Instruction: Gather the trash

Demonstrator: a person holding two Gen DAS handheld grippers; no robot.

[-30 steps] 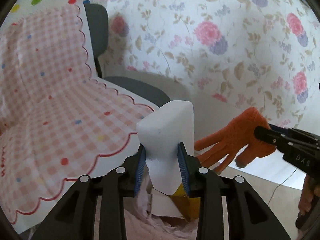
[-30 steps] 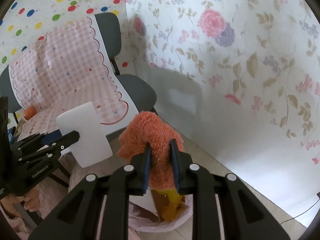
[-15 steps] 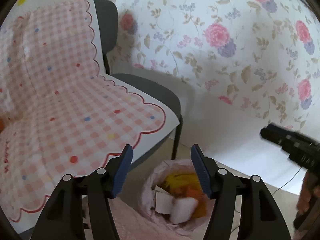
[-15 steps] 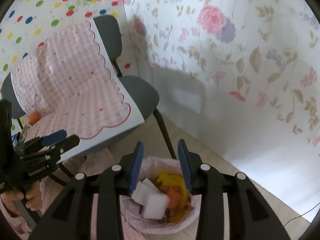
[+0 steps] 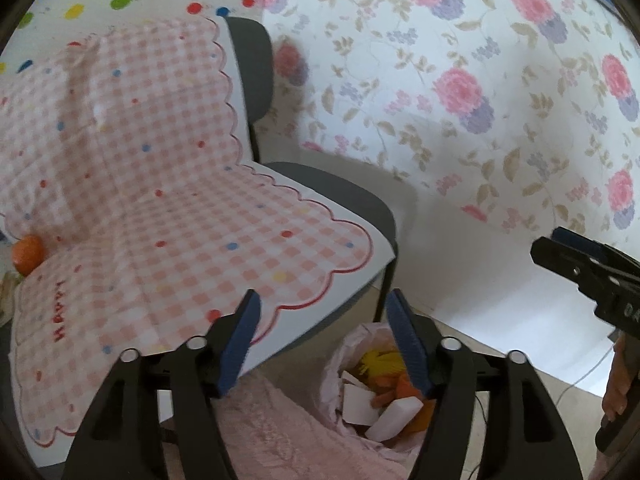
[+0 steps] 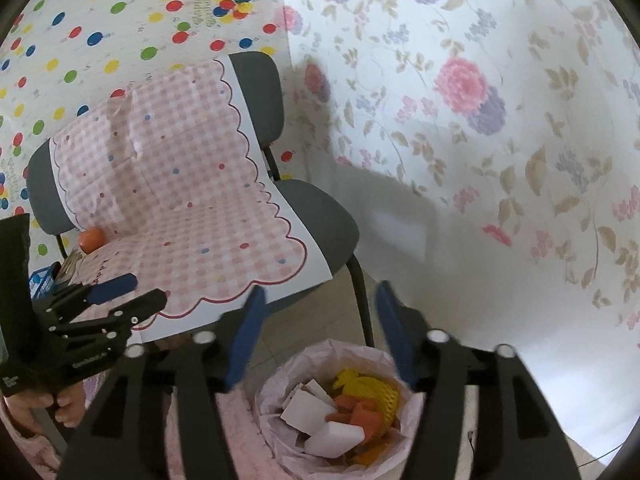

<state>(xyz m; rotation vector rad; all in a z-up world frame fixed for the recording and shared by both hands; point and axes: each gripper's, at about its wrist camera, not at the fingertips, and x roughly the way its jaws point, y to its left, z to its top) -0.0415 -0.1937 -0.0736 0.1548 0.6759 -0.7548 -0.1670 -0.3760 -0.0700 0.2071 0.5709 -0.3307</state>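
A bin lined with a pink bag [image 6: 288, 384] stands on the floor by the chair. In it lie a white foam block [image 6: 336, 438], an orange glove [image 6: 360, 414], white paper and yellow netting [image 6: 372, 388]. The bin also shows in the left wrist view [image 5: 340, 364]. My left gripper [image 5: 326, 336] is open and empty, above the chair's front edge and the bin. My right gripper [image 6: 320, 328] is open and empty, above the bin. Each gripper shows in the other's view: the left one [image 6: 116, 300], the right one [image 5: 580, 264].
A grey chair [image 6: 320, 216] draped with a pink checked cloth [image 6: 180, 184] stands against the wall. An orange ball [image 6: 91, 239] lies at the cloth's left end. A floral sheet [image 6: 500, 120] covers the wall and floor to the right. A cable [image 5: 588, 372] runs there.
One second ago the left gripper held the foam block and the right held the orange glove. Both opened; block and glove now lie in the bin. Both grippers have risen and opened wider.
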